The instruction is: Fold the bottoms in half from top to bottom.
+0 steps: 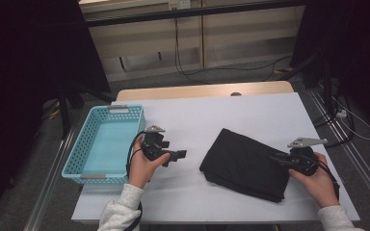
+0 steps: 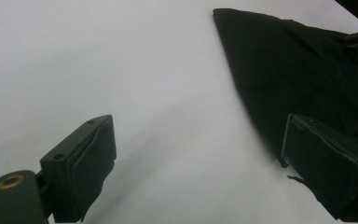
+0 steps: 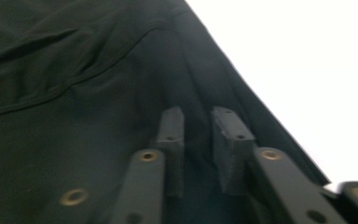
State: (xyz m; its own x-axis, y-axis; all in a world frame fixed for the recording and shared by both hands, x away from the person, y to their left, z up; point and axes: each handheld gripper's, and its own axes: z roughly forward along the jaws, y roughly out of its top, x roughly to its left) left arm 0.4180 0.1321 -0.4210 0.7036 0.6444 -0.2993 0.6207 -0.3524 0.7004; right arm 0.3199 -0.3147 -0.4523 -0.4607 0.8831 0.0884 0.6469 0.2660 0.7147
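Note:
A black folded cloth lies on the white table, right of centre. My right gripper rests on the cloth's right part. In the right gripper view its jaws stand almost together, with a ridge of the dark cloth pinched in the narrow gap. My left gripper hovers over bare table a little left of the cloth, pointing toward it. In the left gripper view it is wide open with nothing between its pads, and the cloth's near corner lies ahead to the right.
A light blue plastic basket stands at the table's left edge, just left of my left hand. Behind the table are a wooden strip, cables on the floor and dark stands on both sides.

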